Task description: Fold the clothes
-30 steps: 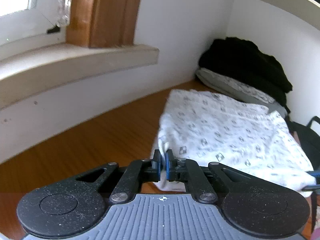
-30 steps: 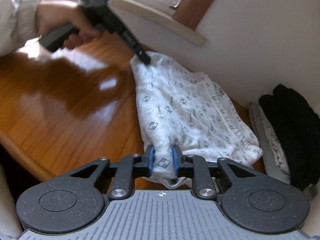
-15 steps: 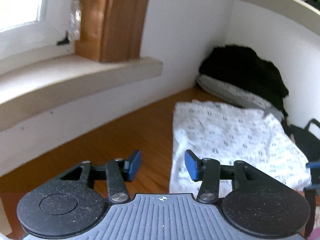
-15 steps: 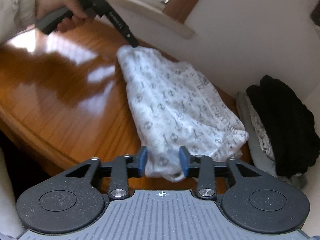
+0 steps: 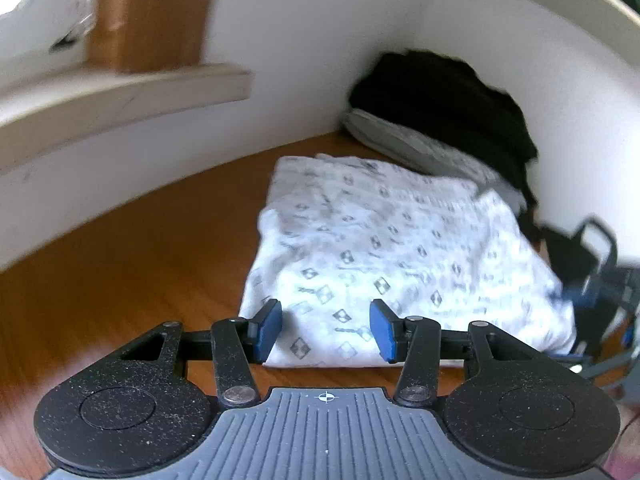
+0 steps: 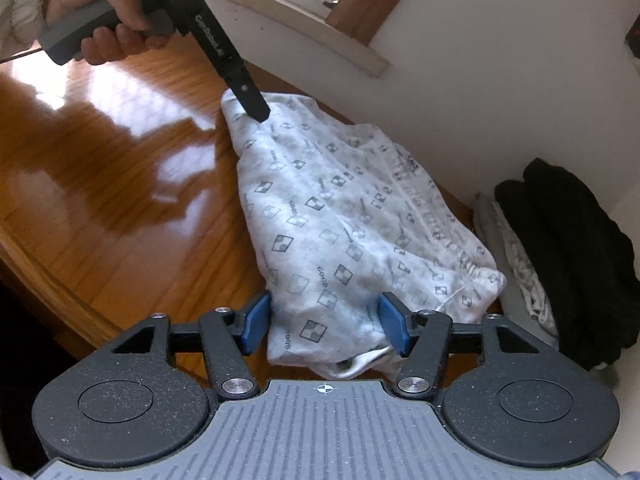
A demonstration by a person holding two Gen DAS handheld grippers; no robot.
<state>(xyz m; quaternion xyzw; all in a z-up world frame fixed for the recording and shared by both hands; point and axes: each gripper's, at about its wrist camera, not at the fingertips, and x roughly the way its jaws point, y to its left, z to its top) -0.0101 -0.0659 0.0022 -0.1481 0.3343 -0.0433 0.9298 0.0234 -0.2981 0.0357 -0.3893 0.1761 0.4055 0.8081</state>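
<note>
A folded white patterned garment (image 6: 340, 220) lies on the wooden table (image 6: 100, 168) near the corner wall. The right gripper (image 6: 325, 326) stands open over its near end, pads clear. The left gripper (image 5: 325, 330), jaws apart and angled downward in the person's hand (image 6: 100, 12), hovers over the far end.

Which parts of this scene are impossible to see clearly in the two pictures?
- Near edge of the white patterned garment: right wrist view, hidden behind the right tool.
- Grey clothes in the corner: both views, mostly covered by the black garment.
- Right tool in the left wrist view: blurred and cut by the picture edge.
- Left tool tips in the right wrist view: only one dark finger shows.
</note>
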